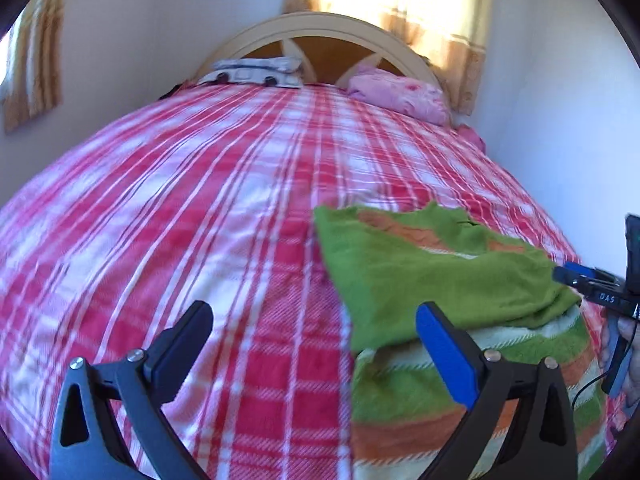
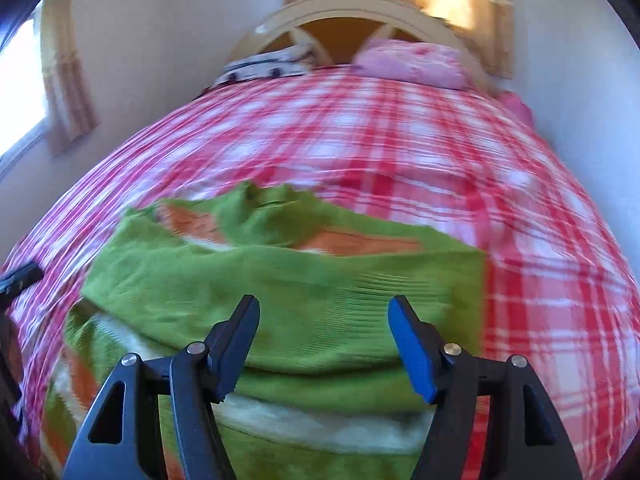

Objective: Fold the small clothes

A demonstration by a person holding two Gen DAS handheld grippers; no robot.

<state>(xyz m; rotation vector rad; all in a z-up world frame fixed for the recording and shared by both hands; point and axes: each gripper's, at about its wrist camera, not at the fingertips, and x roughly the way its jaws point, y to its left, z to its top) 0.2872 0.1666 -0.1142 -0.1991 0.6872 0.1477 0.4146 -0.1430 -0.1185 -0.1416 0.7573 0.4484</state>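
While the green garment [image 2: 280, 312] lies on the near part of the bed, I see it as a small knitted piece with orange and pale stripes, its upper layer already turned over the lower one so that a plain green flap covers the striped part beneath. My right gripper [image 2: 324, 344] hovers just above that flap, jaws parted wide and holding nothing; the blur in its view makes it hard to say whether the fingertips touch the cloth. My left gripper [image 1: 316, 348] sits to the left of the garment, over bare bedspread, jaws also spread wide and empty, its blue pad just beside the garment's left edge. I judge that one fold has been laid and the piece still needs another. The next move, as I read it, calls for closing on an edge or corner of the flap, taking both layers together, and carrying it across without dragging the bottom layer. Around the garment stretches the red and white checked bedspread [image 1: 180, 200], with a pink pillow [image 1: 404, 98] and a grey patterned pillow [image 1: 256, 72] far off at the headboard [image 1: 320, 26].
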